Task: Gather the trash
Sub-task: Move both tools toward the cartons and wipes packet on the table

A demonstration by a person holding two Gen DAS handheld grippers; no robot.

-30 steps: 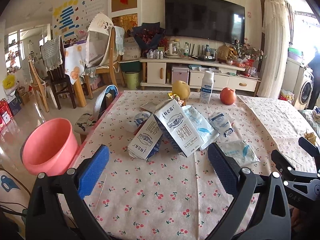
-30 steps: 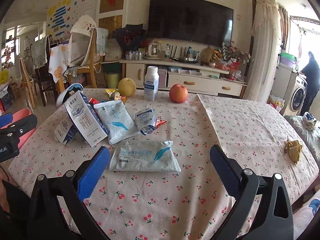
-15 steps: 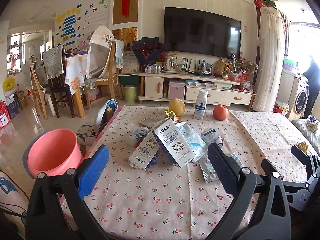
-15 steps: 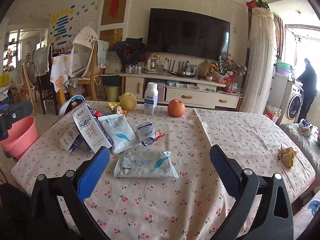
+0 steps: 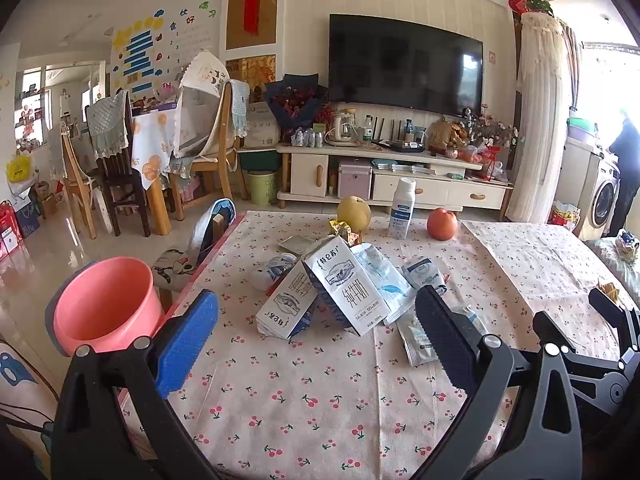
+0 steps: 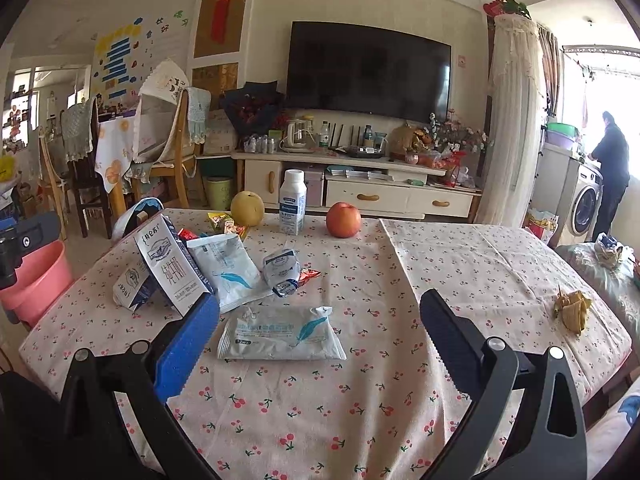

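Note:
Two blue-and-white milk cartons [image 5: 338,286] [image 6: 166,264] lean together mid-table, with white plastic packets [image 5: 384,280] [image 6: 228,268] beside them. A flat wipes packet [image 6: 282,334] lies nearest me, just beyond my right gripper [image 6: 318,334], which stands open and empty above the table's near edge. My left gripper [image 5: 316,332] is open and empty too, short of the cartons. A pink bucket [image 5: 102,306] [image 6: 34,280] stands off the table's left side. A crumpled yellow wrapper [image 6: 574,308] lies at the right edge.
A pear [image 6: 247,209], a white bottle [image 6: 293,208] and an apple [image 6: 343,220] stand at the table's [image 6: 440,264] far side. Chairs [image 5: 108,168] are at the left, a TV cabinet [image 6: 360,196] behind. A person [image 6: 612,168] stands by a washing machine far right.
Both grippers have drawn back and risen from the table; the trash looks smaller and farther. Both stay open. Nothing on the table has moved.

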